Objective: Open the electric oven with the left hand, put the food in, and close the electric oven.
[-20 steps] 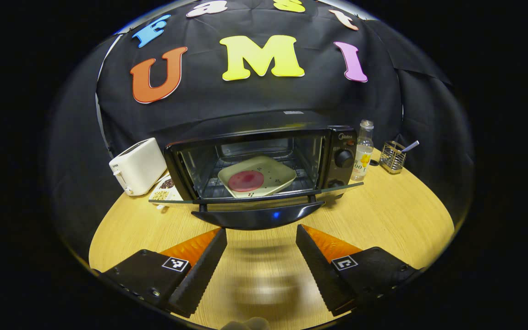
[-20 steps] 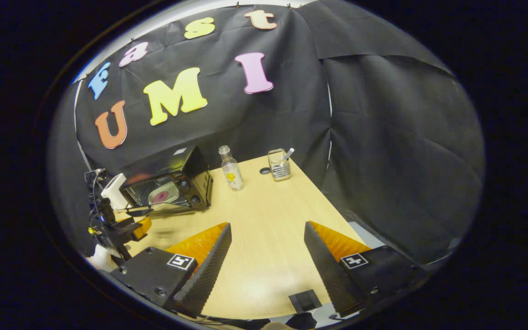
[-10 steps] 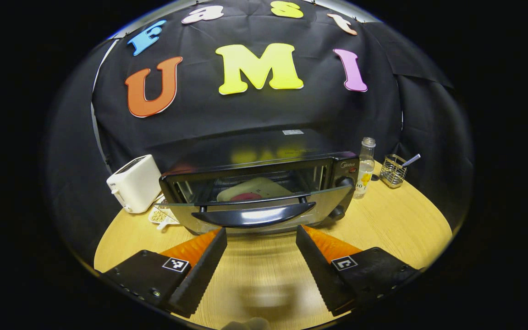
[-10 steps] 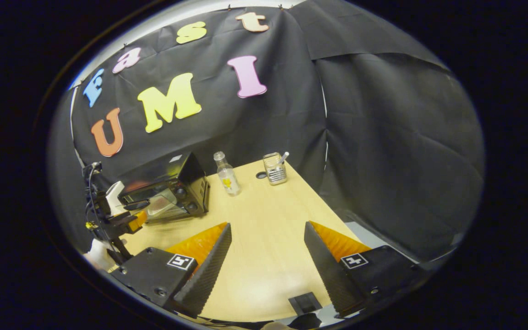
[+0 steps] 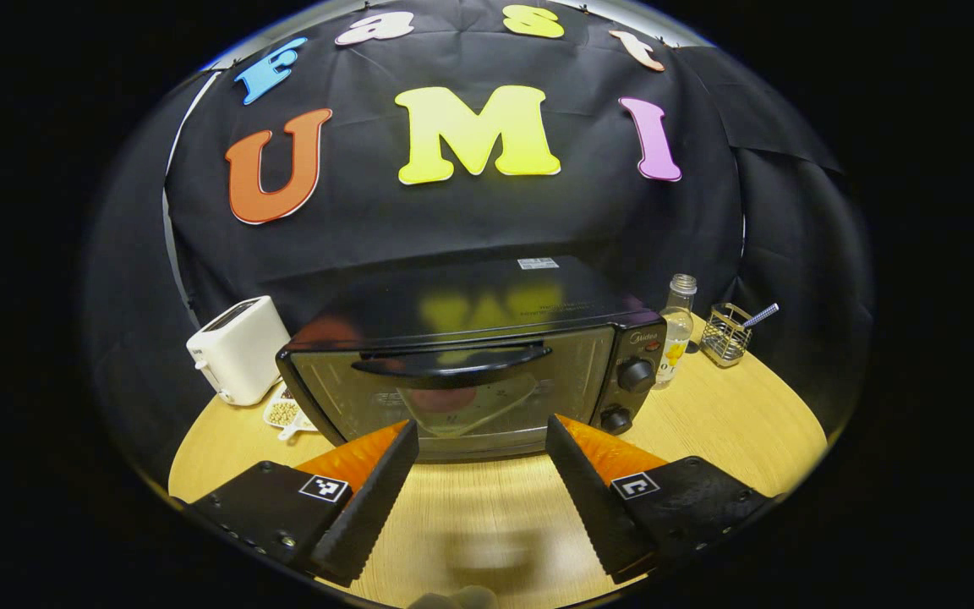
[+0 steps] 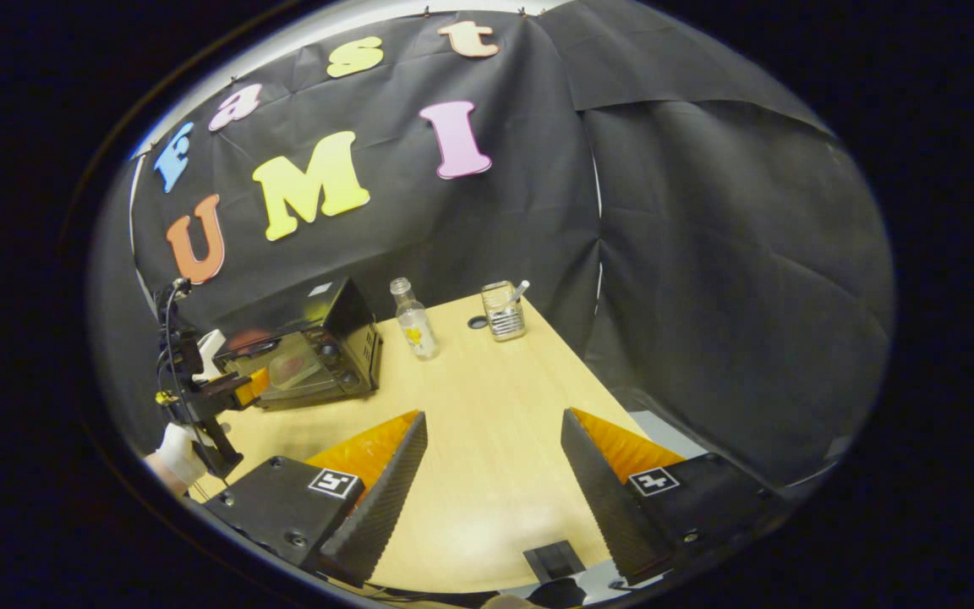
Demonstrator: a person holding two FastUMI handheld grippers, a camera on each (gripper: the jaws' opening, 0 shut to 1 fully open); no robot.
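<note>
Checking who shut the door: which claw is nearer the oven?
Left. The left claw sits open right before the oven door; the right claw hangs open farther back over the table.

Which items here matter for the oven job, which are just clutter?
Job: oven, door shut; plate of food seen inside through the glass; left gripper, open, just before the door.

Clutter: toaster, snack dish, bottle, wire holder.
</note>
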